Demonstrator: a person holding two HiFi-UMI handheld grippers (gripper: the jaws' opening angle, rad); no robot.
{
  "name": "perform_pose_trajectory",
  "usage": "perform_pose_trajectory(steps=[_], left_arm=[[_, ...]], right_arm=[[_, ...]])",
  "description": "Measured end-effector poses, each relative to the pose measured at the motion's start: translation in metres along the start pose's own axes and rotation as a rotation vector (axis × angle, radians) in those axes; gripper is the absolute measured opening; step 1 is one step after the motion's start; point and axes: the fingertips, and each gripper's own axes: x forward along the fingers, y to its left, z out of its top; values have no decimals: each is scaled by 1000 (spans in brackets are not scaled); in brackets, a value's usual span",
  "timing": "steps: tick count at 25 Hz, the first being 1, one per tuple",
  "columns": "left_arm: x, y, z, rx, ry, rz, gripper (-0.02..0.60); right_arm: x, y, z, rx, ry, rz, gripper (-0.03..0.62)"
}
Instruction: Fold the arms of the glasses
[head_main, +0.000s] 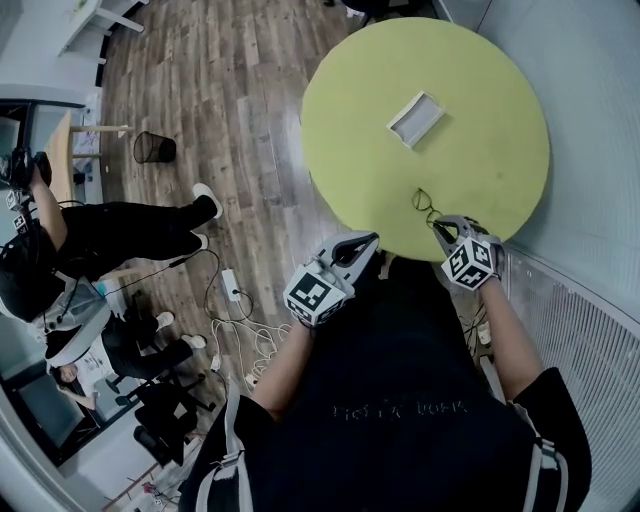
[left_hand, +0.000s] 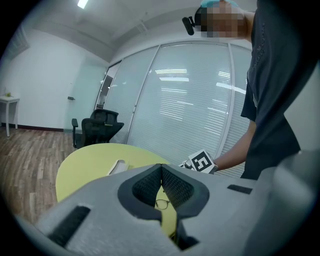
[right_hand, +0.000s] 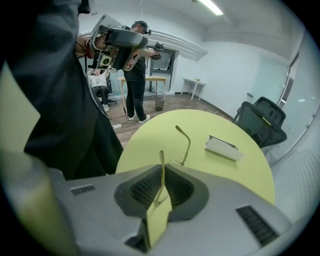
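Note:
Thin wire-framed glasses (head_main: 425, 205) rest at the near edge of the round yellow-green table (head_main: 480, 80). My right gripper (head_main: 440, 228) reaches them from the near side. In the right gripper view its pads are shut on one arm of the glasses (right_hand: 161, 167), and the other arm (right_hand: 186, 142) stands out over the table, unfolded. My left gripper (head_main: 365, 240) hangs just off the table's near edge, left of the glasses. It is shut with nothing in it (left_hand: 161, 172). Below its pads the glasses (left_hand: 161, 203) show small.
A white open box (head_main: 415, 118) lies near the table's middle, also in the right gripper view (right_hand: 223, 148). People stand and sit at the left (head_main: 110, 235), beside a wire wastebasket (head_main: 155, 148) and floor cables (head_main: 235, 320). A blinds-covered glass wall (head_main: 590, 150) runs on the right.

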Motion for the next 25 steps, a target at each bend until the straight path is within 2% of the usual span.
perform_pose_trajectory(steps=[12,25], left_arm=[[-5,5,-5,-29,-5,32,18],[-15,10,-11,-61,9,67,18]], right_arm=[[33,-14,5,-46,17,53,37],[68,-22,3,-32,32,111,37]])
